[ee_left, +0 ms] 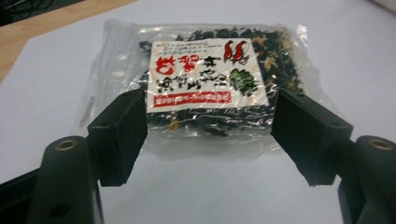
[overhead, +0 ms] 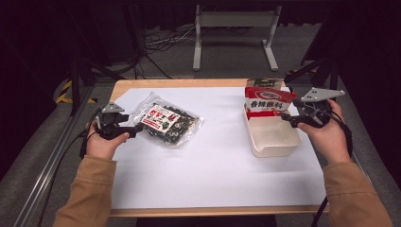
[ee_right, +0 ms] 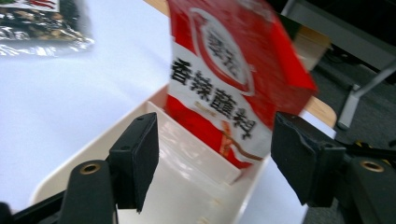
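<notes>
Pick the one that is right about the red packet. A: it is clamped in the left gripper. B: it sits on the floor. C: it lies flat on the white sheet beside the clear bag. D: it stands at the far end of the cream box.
D: the red packet stands upright at the far end of the cream box, and the right gripper, jaws open, is not gripping it.

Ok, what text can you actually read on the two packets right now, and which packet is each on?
"香辣蘸料": black characters on the white band of the red packet standing upright in the white tray.
Red oval logo above that band: blurred, unreadable.
White label on the clear bag of dark dried food: red and black characters with a red strip beneath, too distorted by the wrinkled plastic to read.
Small print along that bag's left edge: too small to read.
</notes>
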{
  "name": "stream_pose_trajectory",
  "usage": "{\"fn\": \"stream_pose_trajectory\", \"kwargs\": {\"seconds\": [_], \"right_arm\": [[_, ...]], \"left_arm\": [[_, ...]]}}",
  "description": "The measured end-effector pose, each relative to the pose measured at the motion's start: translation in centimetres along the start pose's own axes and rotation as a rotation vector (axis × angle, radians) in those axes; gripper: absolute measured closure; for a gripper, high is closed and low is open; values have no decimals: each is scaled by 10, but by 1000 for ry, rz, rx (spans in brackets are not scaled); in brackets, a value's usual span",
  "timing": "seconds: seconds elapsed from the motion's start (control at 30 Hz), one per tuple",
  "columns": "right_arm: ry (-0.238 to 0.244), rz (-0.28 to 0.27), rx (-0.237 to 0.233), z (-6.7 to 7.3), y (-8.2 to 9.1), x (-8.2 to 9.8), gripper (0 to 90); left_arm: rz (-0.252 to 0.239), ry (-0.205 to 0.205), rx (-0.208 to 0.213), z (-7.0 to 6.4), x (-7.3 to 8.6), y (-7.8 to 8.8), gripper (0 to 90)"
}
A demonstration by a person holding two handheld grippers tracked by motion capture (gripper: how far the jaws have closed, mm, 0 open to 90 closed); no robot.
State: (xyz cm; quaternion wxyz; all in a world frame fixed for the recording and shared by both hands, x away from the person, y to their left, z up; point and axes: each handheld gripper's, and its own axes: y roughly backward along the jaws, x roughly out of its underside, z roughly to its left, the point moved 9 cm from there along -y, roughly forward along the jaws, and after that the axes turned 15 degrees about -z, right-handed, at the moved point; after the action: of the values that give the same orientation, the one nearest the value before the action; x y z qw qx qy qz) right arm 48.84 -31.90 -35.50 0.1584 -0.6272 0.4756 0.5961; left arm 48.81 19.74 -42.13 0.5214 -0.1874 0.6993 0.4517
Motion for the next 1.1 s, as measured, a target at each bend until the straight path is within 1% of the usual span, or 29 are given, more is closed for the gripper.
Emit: {"fn": "stream_pose_trajectory", "kwargs": {"seconds": [0.03, 0.07, 0.1, 0.17, 0.2, 0.23, 0.27, 0.3, 0.33, 0.37, 0.4, 0.5, 0.57, 0.6, 0.7, 0.83, 0.87, 0.9, 0.93, 1.0, 1.07, 1.1], "right_arm": [[7, -1, -6, 3, 0, -1, 328], [7, -1, -6, 3, 0, -1, 328], [12, -5, -12, 7, 0, -2, 327], [19, -18, -27, 15, -2, -5, 324], [22, -20, -33, 18, -2, -6, 323], [29, -26, -46, 25, -3, -8, 321], [29, -26, -46, 25, -3, -8, 321], [36, -27, -56, 31, -4, -10, 317], [36, -27, -56, 31, -4, -10, 317], [48, -33, -65, 36, -4, -13, 314], [48, -33, -65, 36, -4, -13, 314], [57, -44, -74, 43, -3, -17, 308], [62, -44, -77, 47, -2, -18, 306], [66, -45, -81, 50, -1, -19, 304], [67, -59, -88, 57, 2, -22, 299], [75, -72, -101, 65, 3, -26, 293], [75, -72, -101, 65, 3, -26, 293], [78, -77, -109, 70, 3, -27, 286], [78, -77, -109, 70, 3, -27, 286], [78, -84, -118, 75, 4, -28, 283], [77, -85, -123, 78, 4, -28, 282], [76, -87, -126, 80, 4, -28, 282]], "left_arm": [[3, 1, -6, 3, 1, 0, 274], [3, 1, -6, 3, 1, 0, 273], [8, 12, -14, 6, 3, 0, 273], [10, 16, -33, 13, 5, 0, 273], [13, 24, -33, 15, 6, -1, 272], [15, 33, -41, 21, 7, -2, 268], [15, 33, -41, 21, 7, -2, 266], [14, 45, -52, 27, 8, -3, 264], [14, 45, -52, 27, 8, -3, 260], [14, 60, -59, 32, 9, -5, 252], [14, 60, -59, 32, 9, -5, 241], [1, 105, -56, 38, 9, -8, 229], [-5, 122, -61, 42, 9, -11, 226], [0, 129, -61, 43, 10, -12, 226], [6, 139, -69, 48, 12, -17, 225], [9, 178, -85, 54, 16, -25, 225], [9, 178, -85, 54, 16, -25, 226], [9, 186, -93, 57, 18, -28, 226], [13, 189, -95, 58, 19, -29, 226], [14, 204, -100, 62, 21, -34, 230], [5, 230, -103, 66, 23, -37, 230], [4, 243, -97, 67, 24, -38, 230]]}}
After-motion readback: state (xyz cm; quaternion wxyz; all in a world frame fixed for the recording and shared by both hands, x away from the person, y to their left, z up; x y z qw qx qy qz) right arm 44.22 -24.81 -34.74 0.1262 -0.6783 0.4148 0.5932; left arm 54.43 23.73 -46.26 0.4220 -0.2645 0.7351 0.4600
